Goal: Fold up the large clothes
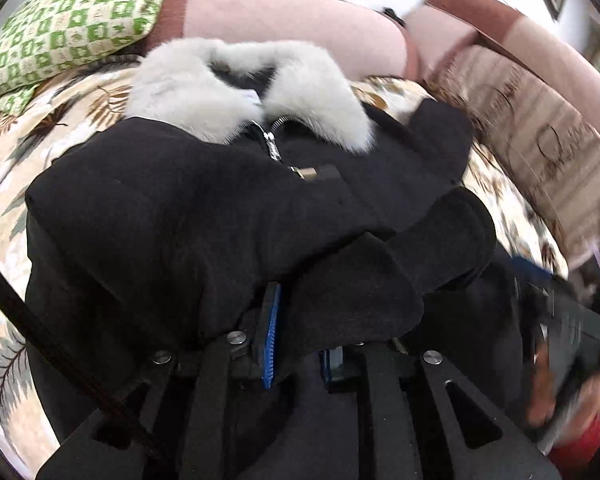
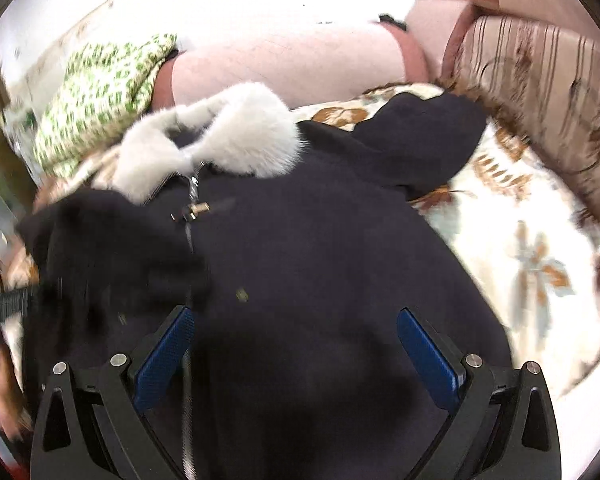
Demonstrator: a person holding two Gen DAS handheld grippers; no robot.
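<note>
A black coat (image 1: 172, 208) with a white fur collar (image 1: 236, 92) and a front zipper lies on a leaf-print sofa cover. My left gripper (image 1: 300, 328) is shut on a fold of the coat's black sleeve (image 1: 380, 280), which drapes over its blue pads (image 1: 271, 336). In the right wrist view the coat (image 2: 320, 260) fills the middle, collar (image 2: 220, 148) at the top. My right gripper (image 2: 296, 352) is open just above the coat's lower front, blue pads (image 2: 166, 356) wide apart, nothing between them. The left gripper shows blurred at the left edge (image 2: 8, 304).
A green-and-white patterned cushion (image 1: 72, 28) lies at the back left. The pink sofa backrest (image 1: 292, 24) runs behind the collar. A striped brown cushion (image 2: 540, 96) is at the right. Leaf-print cover (image 2: 532, 264) is bare to the coat's right.
</note>
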